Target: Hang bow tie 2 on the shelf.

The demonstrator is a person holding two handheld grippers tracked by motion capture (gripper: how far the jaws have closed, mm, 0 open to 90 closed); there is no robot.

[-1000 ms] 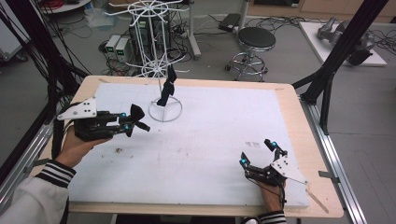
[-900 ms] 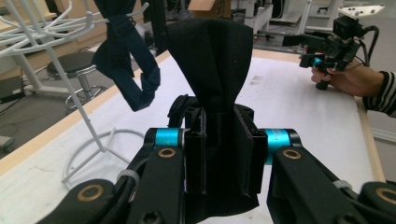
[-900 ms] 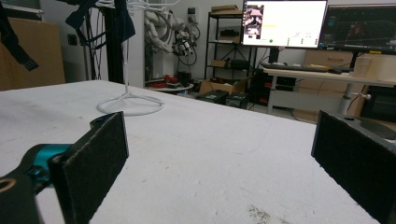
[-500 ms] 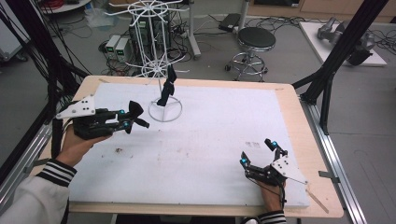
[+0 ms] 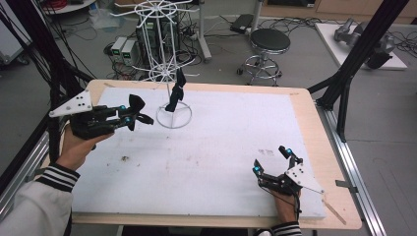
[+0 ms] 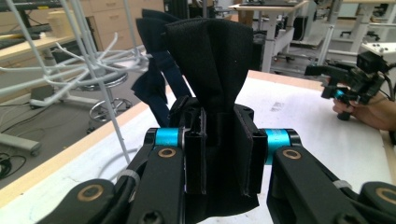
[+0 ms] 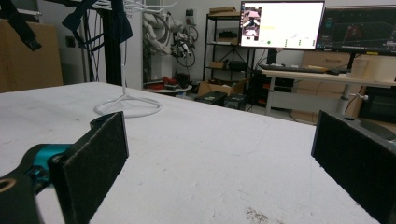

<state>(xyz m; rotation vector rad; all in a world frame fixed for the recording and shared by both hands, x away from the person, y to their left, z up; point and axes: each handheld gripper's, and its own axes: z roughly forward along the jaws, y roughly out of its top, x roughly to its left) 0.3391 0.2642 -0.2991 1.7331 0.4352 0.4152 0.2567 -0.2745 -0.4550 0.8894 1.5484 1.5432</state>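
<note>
My left gripper [image 5: 129, 117] is shut on a folded piece of black fabric [image 5: 136, 104] and holds it above the left side of the white table top [image 5: 221, 142]. In the left gripper view the black fabric [image 6: 210, 60] stands up from between the pads of the left gripper [image 6: 219, 140]. Just beyond it a white wire rack [image 5: 167, 49] carries a dark cloth [image 5: 176, 93], which hangs from one arm over the ring base [image 5: 173, 117]. My right gripper [image 5: 273, 160] rests at the front right with its jaws wide open and nothing between them [image 7: 219, 158].
A round stool [image 5: 268, 42] and cables lie on the floor behind the table. Black frame posts [image 5: 344, 83] stand at the right and left edges. From the right gripper view, the rack's ring base [image 7: 128, 106] sits far off on the white surface.
My left gripper has lifted slightly with the black fabric still in it. The right gripper has stayed put.
</note>
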